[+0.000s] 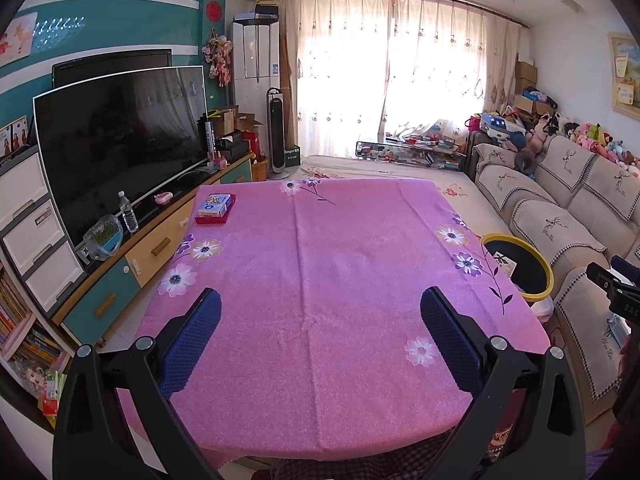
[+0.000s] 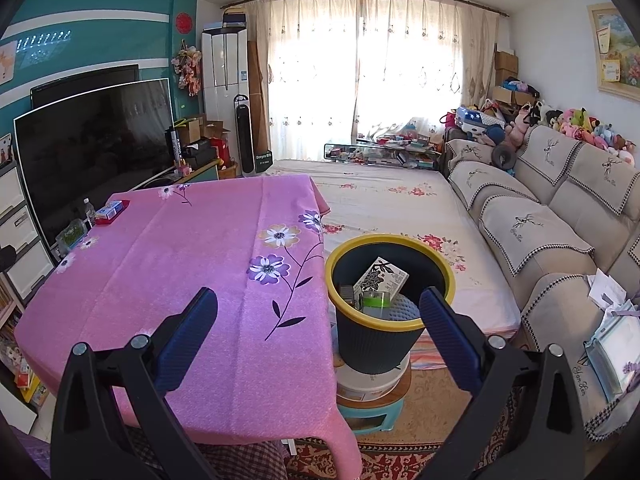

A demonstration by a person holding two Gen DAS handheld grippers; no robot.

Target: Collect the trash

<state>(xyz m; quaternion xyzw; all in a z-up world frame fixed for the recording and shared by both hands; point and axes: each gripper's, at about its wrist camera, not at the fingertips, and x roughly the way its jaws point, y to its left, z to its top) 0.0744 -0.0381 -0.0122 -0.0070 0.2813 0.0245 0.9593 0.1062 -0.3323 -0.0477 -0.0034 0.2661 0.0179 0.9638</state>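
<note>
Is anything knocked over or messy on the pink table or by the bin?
Nothing is spilled or knocked over. The pink table is tidy, with only a small box on a red tray at its far left corner. The one odd thing: the yellow-rimmed bin sits perched on a white tub stacked on a stool, which looks a bit wobbly.

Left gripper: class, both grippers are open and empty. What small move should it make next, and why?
Probably reach the left gripper toward the boxes at the table's far left corner: nothing else lies on the pink cloth, and the bin already holds trash.
</note>
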